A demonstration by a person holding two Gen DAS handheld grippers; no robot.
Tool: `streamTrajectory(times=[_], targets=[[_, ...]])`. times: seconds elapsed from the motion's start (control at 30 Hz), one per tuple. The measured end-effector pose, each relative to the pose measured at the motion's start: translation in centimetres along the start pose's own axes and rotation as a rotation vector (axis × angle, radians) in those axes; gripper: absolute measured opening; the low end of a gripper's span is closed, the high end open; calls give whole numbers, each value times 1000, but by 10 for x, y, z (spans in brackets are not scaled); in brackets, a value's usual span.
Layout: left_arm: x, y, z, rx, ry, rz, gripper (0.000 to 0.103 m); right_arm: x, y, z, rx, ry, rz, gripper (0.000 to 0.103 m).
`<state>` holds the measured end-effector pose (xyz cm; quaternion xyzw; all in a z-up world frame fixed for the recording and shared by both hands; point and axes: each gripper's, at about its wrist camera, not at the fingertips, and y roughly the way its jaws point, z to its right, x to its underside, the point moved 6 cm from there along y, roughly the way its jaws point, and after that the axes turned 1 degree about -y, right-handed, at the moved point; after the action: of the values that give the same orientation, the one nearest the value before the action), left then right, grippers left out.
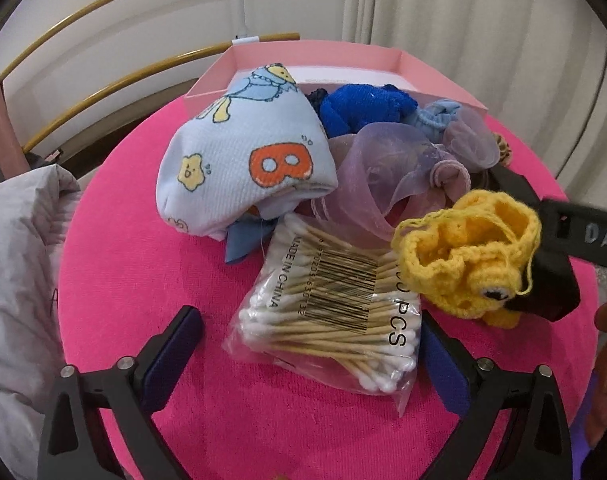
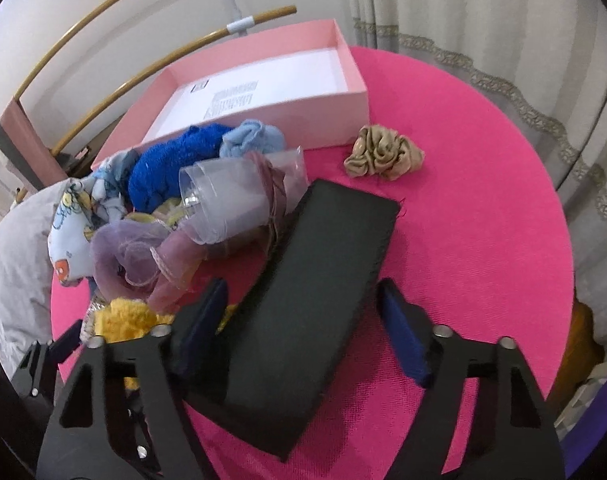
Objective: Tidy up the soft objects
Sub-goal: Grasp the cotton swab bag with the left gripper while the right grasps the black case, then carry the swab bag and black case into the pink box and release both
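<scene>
My right gripper (image 2: 303,328) has its jaws partway apart with a flat black block (image 2: 315,312) lying between them on the pink tabletop (image 2: 483,240); the left pad looks close against the block's edge, the right pad is clear of it, so I am not yet gripping it. The block looks stiff and flat-sided, and I would judge a pinch across its narrow width, near the end closest to me, as the surest hold.

My left gripper (image 1: 307,344) is wide open, hovering with a clear bag of cotton swabs (image 1: 323,304) between its pads, neither pad pressing on it. The bag is light, slick and crinkly; it would likely slide unless I squeeze the middle, where the sticks bundle.

Just beyond the bag on the right sits a yellow crocheted toy (image 1: 467,260), soft and loose-stitched, easy to snag, best taken by its thick body. Behind it a sheer purple scrunchie (image 1: 367,172) and a pale blue printed cloth (image 1: 243,156) lie heaped together, limp and light; each should be pinched at a fold. Farther back lie a blue knitted piece (image 1: 363,108) and a light blue scrunchie (image 1: 439,118), against the pink box (image 2: 355,96). A clear plastic cup (image 2: 231,200) lies tipped in the pile. A tan scrunchie (image 2: 383,156) sits alone near the box's front wall. The box is still empty.
</scene>
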<state>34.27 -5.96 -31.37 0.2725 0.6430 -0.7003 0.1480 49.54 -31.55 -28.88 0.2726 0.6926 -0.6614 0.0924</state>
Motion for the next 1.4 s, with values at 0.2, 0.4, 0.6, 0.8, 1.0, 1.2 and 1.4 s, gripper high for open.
streamTrajectory(times=[0.2, 0.4, 0.6, 0.8, 1.0, 1.2, 1.4], targets=[[0, -2, -8, 13, 2, 2, 76, 8, -5, 11, 4, -11, 2, 44], [4, -12, -14, 29, -8, -6, 68, 15, -9, 19, 17, -17, 8, 43], [24, -41, -10, 47, -24, -9, 67, 20, -19, 19, 7, -15, 33, 41], [36, -64, -16, 25, -46, 9, 66, 25, -35, 19, 2, -29, 64, 40], [41, -98, -27, -39, -54, 60, 66, 27, -48, 13, -20, -40, 93, 40], [34, -138, -33, -67, -58, 137, 66, 20, -66, 3, -33, -67, 131, 40], [9, -163, -31, -52, -53, 186, 66, 4, -77, -13, -48, -110, 159, 40]])
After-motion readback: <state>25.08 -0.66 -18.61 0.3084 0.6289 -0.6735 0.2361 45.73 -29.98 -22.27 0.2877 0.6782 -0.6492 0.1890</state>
